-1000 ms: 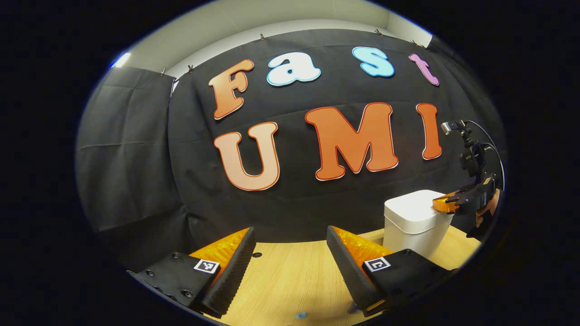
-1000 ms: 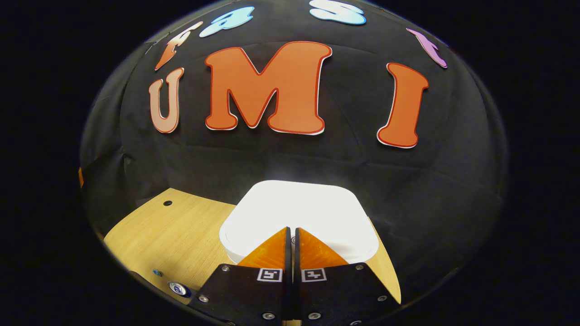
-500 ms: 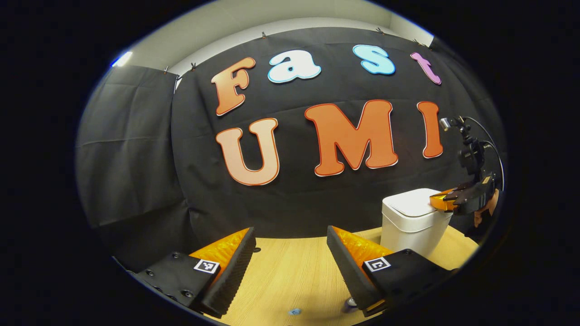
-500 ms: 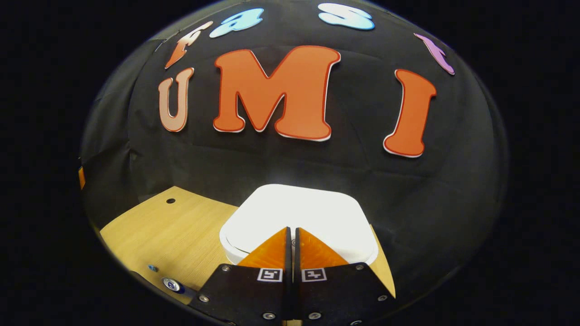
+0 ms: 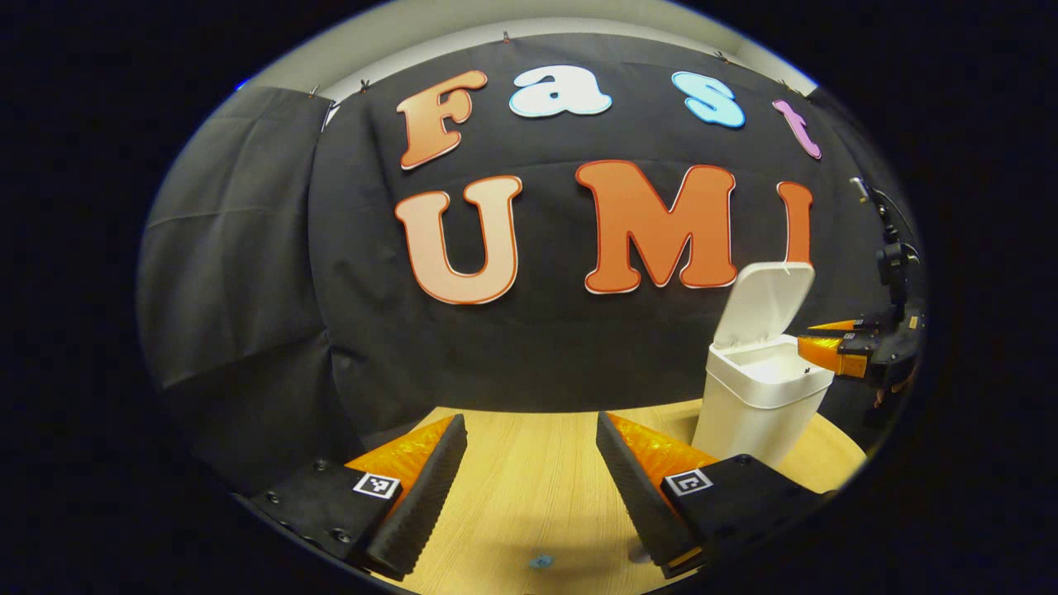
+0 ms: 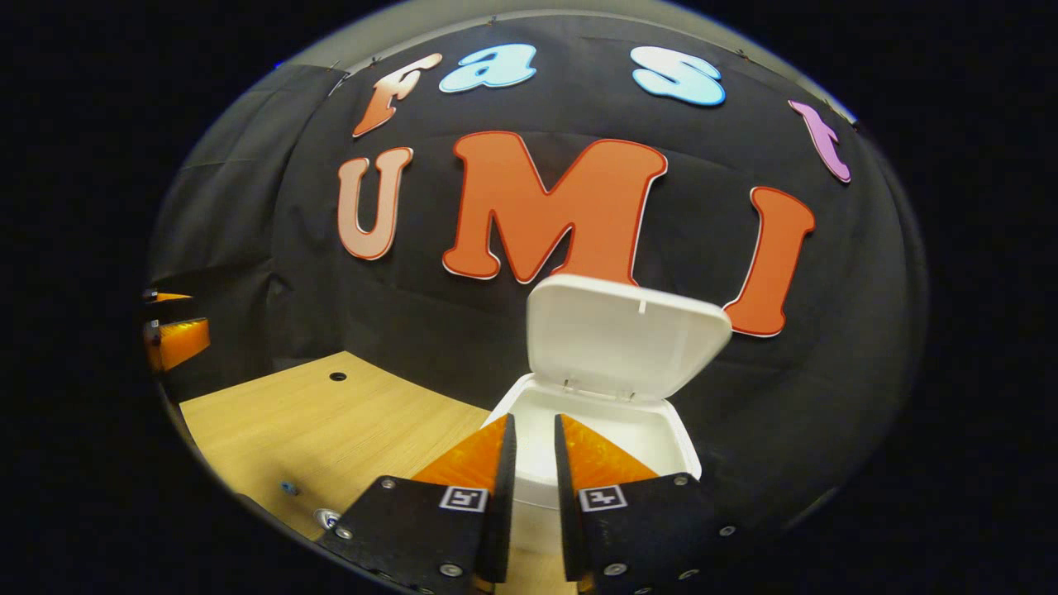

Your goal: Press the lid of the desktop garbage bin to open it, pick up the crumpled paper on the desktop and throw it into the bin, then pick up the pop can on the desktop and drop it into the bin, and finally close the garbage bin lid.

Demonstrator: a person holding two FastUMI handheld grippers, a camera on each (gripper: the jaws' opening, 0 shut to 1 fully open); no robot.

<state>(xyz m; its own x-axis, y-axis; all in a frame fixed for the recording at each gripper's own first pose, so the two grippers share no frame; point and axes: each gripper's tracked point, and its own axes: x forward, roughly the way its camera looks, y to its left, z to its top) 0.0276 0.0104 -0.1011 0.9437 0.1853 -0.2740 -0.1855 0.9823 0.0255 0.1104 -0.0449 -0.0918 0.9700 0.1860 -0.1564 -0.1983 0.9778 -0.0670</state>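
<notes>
A: How does the right gripper (image 6: 533, 430) stand?
B: It is level, just before the front rim of the bin (image 6: 595, 430), above the desk (image 6: 331, 430). Its fingers have a narrow gap between them and hold nothing. In the left gripper view it (image 5: 806, 345) is at the right side of the bin (image 5: 760, 405), near the rim.

A: And the left gripper (image 5: 529, 446)?
B: It hangs low over the desk (image 5: 529, 487), wide open and empty. The inner faces of the fingers (image 5: 430, 487) are ribbed.

A: The bin?
B: White smooth plastic, a square shape with round corners, near the far edge of the wooden desk. Its lid (image 6: 624, 335) stands up, hinged at the back.

A: The can and the paper?
B: A small round metal thing (image 6: 325, 518) lies at the near edge; I cannot tell what it is.
</notes>
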